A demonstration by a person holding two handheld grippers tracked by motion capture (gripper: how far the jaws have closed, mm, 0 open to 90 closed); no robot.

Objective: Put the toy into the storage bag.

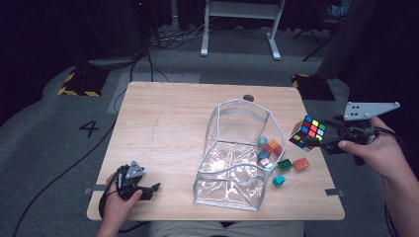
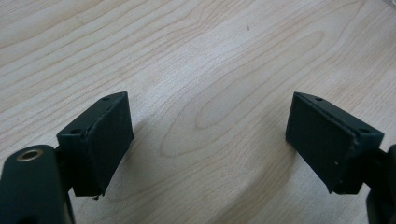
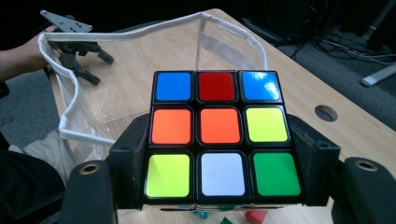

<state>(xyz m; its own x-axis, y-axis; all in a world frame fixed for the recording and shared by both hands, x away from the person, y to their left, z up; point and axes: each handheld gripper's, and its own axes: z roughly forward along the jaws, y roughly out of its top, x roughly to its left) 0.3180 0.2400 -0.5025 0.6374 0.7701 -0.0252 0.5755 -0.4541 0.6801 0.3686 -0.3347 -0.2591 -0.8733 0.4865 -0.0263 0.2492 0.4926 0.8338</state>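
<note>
Item: puzzle cube (image 1: 308, 133), clamped in your right gripper (image 1: 323, 139), held above the table's (image 1: 163, 118) right edge beside the clear pouch (image 1: 234, 163). Step in hand, by judgement: carrying it to the pouch; next, bring it over the open top and release. Left gripper (image 1: 148, 190): jaws apart, empty, near the table's front-left corner.

I am looking along my left gripper (image 2: 210, 140) and its two black jaws are standing wide apart, one rising at the lower left of the frame and one at the lower right. Nothing is lying between them. Behind them the pale wooden table (image 2: 201, 60) is filling the rest of the frame, and each jaw is casting a soft shadow on its grain.
</note>
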